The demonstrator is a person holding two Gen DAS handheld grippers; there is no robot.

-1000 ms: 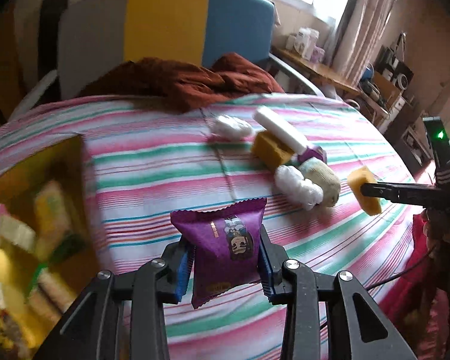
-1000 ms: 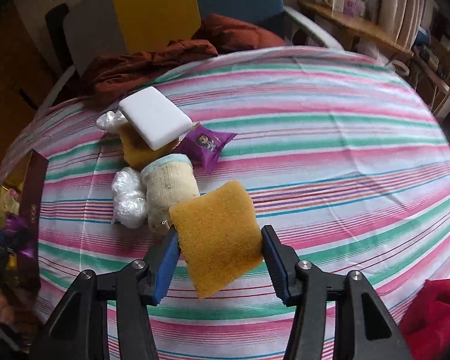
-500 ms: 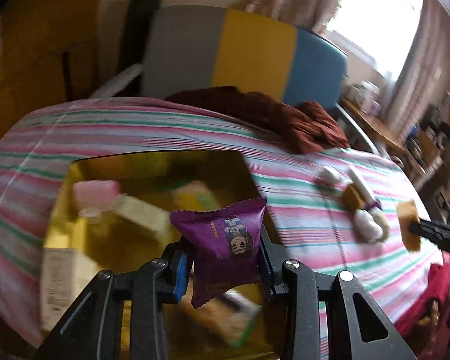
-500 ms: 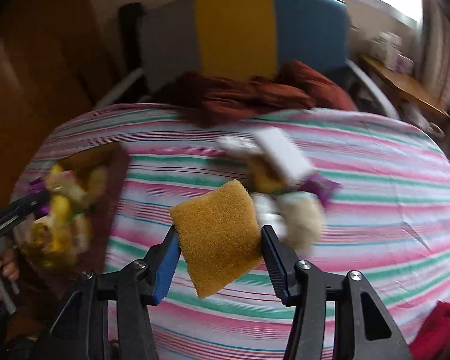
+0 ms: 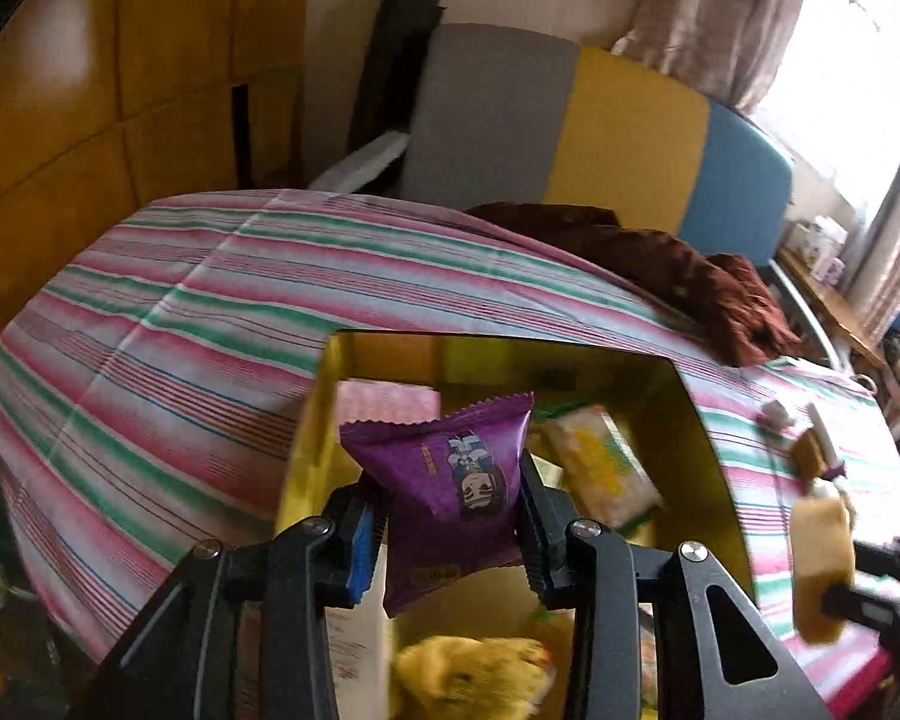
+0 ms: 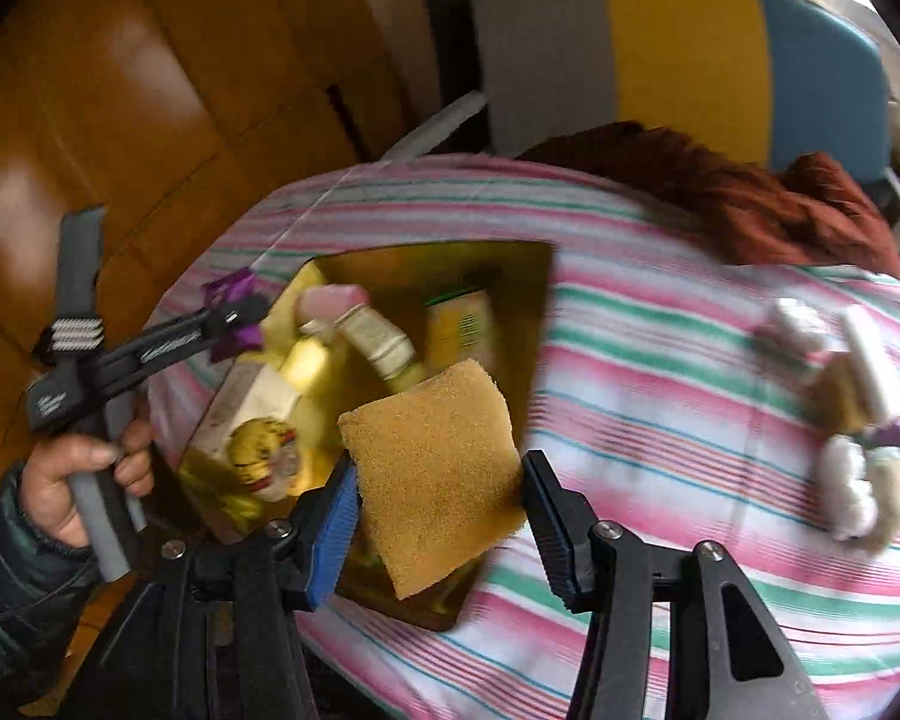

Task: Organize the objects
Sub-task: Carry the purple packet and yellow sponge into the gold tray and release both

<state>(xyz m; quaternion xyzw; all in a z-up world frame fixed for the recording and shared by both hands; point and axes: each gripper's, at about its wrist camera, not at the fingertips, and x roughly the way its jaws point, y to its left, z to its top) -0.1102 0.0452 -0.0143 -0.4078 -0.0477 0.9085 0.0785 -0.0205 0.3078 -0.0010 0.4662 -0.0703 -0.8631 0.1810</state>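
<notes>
While hovering over the gold box (image 5: 714, 438), left gripper (image 5: 450, 516) clamped on crinkly, light purple snack packet (image 5: 450, 480), pinched mid-body. Right gripper (image 6: 435, 480) clamped on soft, porous yellow sponge (image 6: 432, 462) above the box's near corner; probably compressible, forgiving to drop.

A purple snack packet (image 5: 456, 483) with a cartoon face hangs pinched above the gold box (image 5: 705, 420); a yellow-brown sponge (image 6: 432, 468), tilted, is held over that box's near edge.
</notes>
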